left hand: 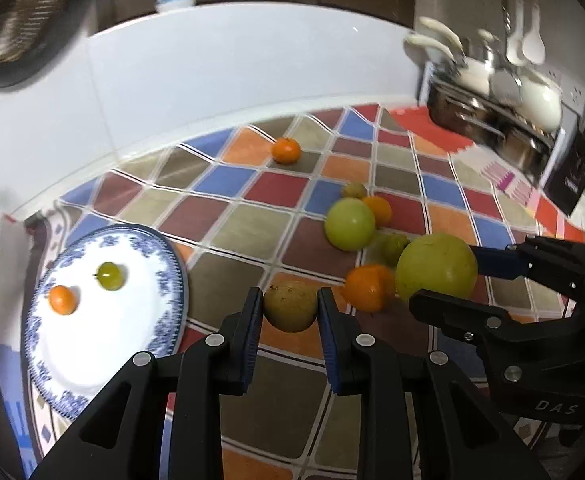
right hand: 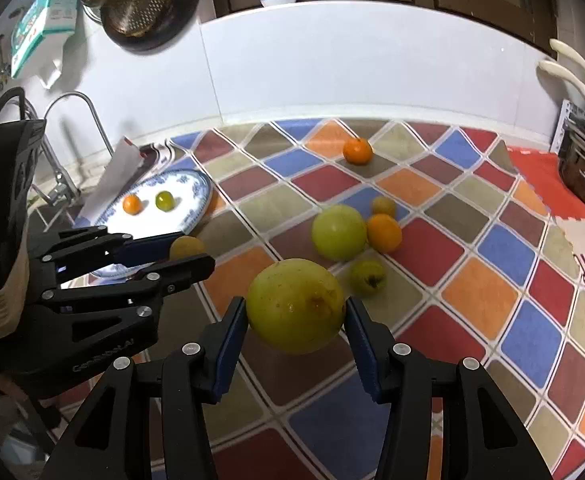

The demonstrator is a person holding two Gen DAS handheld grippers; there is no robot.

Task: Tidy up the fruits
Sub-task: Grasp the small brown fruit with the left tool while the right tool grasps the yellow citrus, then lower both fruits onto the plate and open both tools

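Observation:
My left gripper (left hand: 290,306) is shut on a brownish-yellow fruit (left hand: 290,307), held above the cloth right of the blue-and-white plate (left hand: 164,264). The plate holds a small orange (left hand: 63,299) and a small green fruit (left hand: 110,276). My right gripper (right hand: 296,314) is shut on a large yellow-green fruit (right hand: 295,306); it also shows in the left wrist view (left hand: 436,272). On the cloth lie a green apple (right hand: 338,233), an orange (right hand: 384,233), a small green fruit (right hand: 368,277), a small yellowish fruit (right hand: 383,206) and a far tangerine (right hand: 357,151).
A checkered cloth (right hand: 472,280) covers the counter. A faucet (right hand: 72,120) and sink are at the left behind the plate. A metal rack with utensils (left hand: 504,96) stands at the right. A white tiled wall (right hand: 352,64) runs along the back.

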